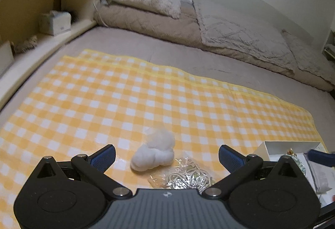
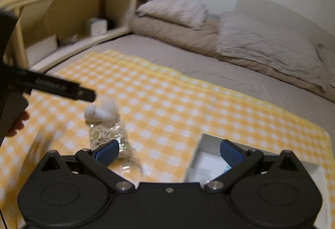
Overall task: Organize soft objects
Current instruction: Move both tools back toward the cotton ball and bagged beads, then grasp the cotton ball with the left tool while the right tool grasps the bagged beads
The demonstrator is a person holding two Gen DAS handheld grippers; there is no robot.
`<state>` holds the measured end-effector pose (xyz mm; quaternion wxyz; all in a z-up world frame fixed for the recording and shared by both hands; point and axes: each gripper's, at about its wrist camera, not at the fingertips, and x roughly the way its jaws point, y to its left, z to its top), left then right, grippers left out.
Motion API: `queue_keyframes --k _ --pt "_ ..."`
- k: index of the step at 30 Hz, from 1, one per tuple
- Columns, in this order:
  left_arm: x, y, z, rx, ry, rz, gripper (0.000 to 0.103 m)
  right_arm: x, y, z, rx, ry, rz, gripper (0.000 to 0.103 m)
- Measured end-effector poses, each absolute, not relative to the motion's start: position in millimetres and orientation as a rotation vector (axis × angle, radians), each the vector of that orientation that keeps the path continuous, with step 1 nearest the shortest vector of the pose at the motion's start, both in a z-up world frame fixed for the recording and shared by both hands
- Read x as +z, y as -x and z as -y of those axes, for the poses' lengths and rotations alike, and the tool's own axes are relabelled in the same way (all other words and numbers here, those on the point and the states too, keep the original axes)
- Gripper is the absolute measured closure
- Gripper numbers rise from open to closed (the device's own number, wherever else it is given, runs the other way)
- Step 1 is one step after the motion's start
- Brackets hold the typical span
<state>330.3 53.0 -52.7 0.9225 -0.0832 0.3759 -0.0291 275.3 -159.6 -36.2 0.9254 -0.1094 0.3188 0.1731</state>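
A white cotton wad (image 1: 154,152) lies on the yellow checked cloth (image 1: 146,99), just ahead of my open, empty left gripper (image 1: 166,155). A clear bag of string (image 1: 184,176) lies right behind it, near the gripper's base. In the right wrist view the wad (image 2: 102,112) and the bag (image 2: 111,139) sit left of centre. My right gripper (image 2: 169,152) is open and empty, its left finger (image 2: 107,152) over the bag's end, its right finger (image 2: 231,152) over a white box (image 2: 201,157). The box also shows in the left wrist view (image 1: 272,148), holding a few items.
The cloth covers a grey bed (image 1: 167,55). Pillows and a folded quilt (image 1: 230,32) lie at the far end. A wooden shelf unit (image 1: 52,9) with a tissue box (image 1: 54,21) runs along the left. The other gripper's black body (image 2: 52,86) reaches in from the left.
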Motion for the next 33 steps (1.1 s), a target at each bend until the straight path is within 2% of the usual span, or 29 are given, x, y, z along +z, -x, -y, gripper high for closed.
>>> queue_keyframes --k 4,10,18,22,28,30,31,32,33 --pt "-65.4 -345.2 -57.7 -0.059 0.201 -0.81 0.003 -47.4 -289.6 140.5 0.436 0.263 -0.665 0.0" --pt "-84.6 -358.6 -60.5 -0.076 0.204 -0.865 0.019 -66.2 -309.8 122.1 0.59 0.2 -0.737 0.0" --pt "-104.7 -376.6 -57.3 -0.092 0.172 -0.9 0.022 -91.6 -333.2 100.2 0.704 0.22 -0.803 0.0" --pt "-109.8 -379.4 -57.3 -0.091 0.154 -0.909 0.03 -100.3 -339.5 91.3 0.723 0.202 -0.825 0.0" --pt "-112.2 -380.8 -58.3 -0.077 0.143 -0.935 0.05 -113.4 -342.4 80.9 0.707 0.257 -0.869 0.001" --pt "-113.1 -380.8 -57.4 -0.072 0.131 -0.943 0.057 -112.8 -339.9 80.6 0.705 0.268 -0.876 0.012" --pt "-113.1 -380.7 -57.1 -0.07 0.131 -0.945 0.057 -112.6 -338.6 80.0 0.709 0.271 -0.876 0.021" --pt "-112.5 -380.2 -56.6 -0.068 0.128 -0.943 0.058 -112.1 -337.3 79.9 0.707 0.275 -0.882 0.025" --pt "-112.0 -380.8 -54.9 -0.068 0.122 -0.943 0.059 -112.0 -336.6 80.4 0.706 0.275 -0.884 0.025"
